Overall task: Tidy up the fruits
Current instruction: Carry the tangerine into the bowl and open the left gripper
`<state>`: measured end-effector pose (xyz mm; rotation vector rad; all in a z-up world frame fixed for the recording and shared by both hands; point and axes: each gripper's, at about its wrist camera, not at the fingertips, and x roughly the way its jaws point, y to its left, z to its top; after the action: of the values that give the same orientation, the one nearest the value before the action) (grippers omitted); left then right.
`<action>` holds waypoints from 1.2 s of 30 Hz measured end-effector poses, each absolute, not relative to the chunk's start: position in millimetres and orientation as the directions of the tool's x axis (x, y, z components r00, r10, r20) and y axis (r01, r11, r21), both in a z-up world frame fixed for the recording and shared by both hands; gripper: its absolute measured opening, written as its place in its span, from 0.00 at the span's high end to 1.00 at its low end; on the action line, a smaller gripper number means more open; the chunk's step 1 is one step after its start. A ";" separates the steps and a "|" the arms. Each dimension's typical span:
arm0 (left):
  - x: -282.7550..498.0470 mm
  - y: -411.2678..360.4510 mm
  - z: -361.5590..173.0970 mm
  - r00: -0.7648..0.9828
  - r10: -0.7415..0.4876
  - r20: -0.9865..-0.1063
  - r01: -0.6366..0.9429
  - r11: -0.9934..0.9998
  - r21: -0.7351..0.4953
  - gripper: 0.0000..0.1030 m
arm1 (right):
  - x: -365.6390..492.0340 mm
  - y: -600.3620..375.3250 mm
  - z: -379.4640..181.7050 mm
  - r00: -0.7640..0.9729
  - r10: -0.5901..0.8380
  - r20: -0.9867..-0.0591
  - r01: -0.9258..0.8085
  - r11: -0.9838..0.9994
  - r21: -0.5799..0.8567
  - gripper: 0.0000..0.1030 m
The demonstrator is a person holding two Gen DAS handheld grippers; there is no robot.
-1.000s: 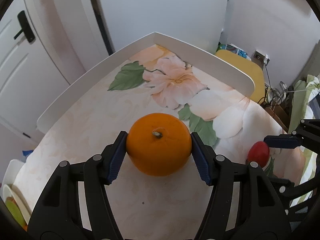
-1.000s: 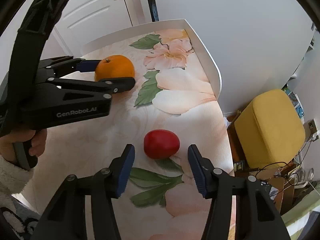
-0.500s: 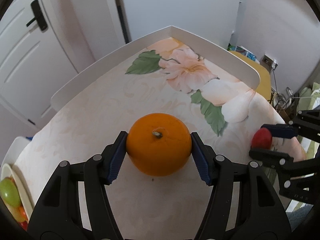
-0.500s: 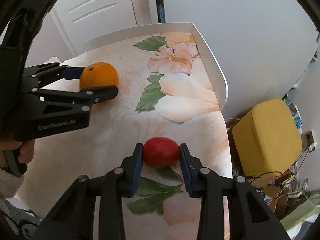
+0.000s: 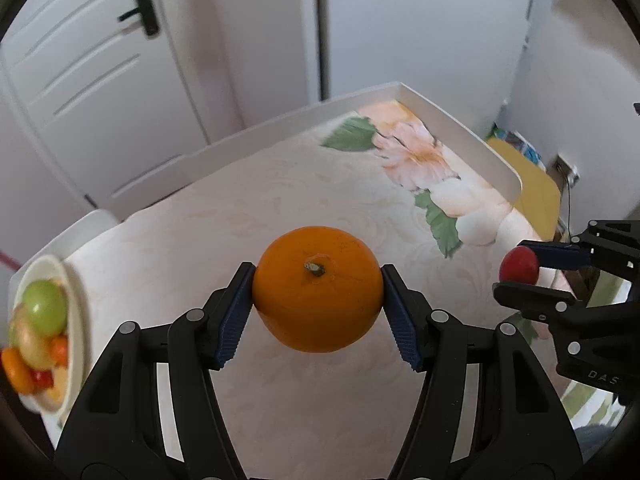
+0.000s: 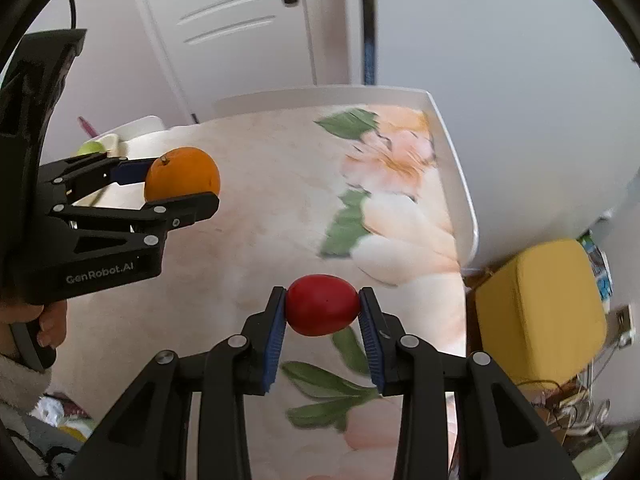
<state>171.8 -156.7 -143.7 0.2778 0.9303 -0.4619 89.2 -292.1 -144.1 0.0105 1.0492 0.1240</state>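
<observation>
My left gripper (image 5: 318, 312) is shut on an orange (image 5: 318, 304), stem up, held above the floral table (image 5: 240, 216). It also shows in the right wrist view (image 6: 182, 174). My right gripper (image 6: 322, 318) is shut on a red fruit (image 6: 322, 310), lifted off the table; the red fruit also shows at the right of the left wrist view (image 5: 519, 266). A cream bowl (image 5: 74, 308) holding several fruits, a green apple (image 5: 45, 312) among them, stands at the table's left edge.
A raised white rim (image 6: 460, 184) runs along the table's far and right sides. A yellow stool (image 6: 536, 312) stands beside the table on the right. A white door (image 5: 92, 80) is behind the table.
The right gripper closed on the red fruit and lifted it. The left gripper swung left with the orange, bringing the fruit bowl into view.
</observation>
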 end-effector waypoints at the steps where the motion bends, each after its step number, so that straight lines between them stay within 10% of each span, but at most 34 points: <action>1: 169.4 -150.2 -138.5 0.520 -0.256 -0.815 0.477 0.878 0.029 0.35 | 90.9 -289.3 -140.5 0.494 0.119 -0.861 -0.111 0.991 0.073 0.68; 36: 158.7 119.9 -109.5 0.655 0.013 -0.756 0.086 0.992 0.092 0.35 | 155.0 -39.7 -102.5 0.428 0.387 -0.817 -0.507 0.851 0.137 0.68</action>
<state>158.7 119.9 -109.5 0.1238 0.8566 -0.0413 155.0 -39.7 -102.5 -0.1366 0.9804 0.5606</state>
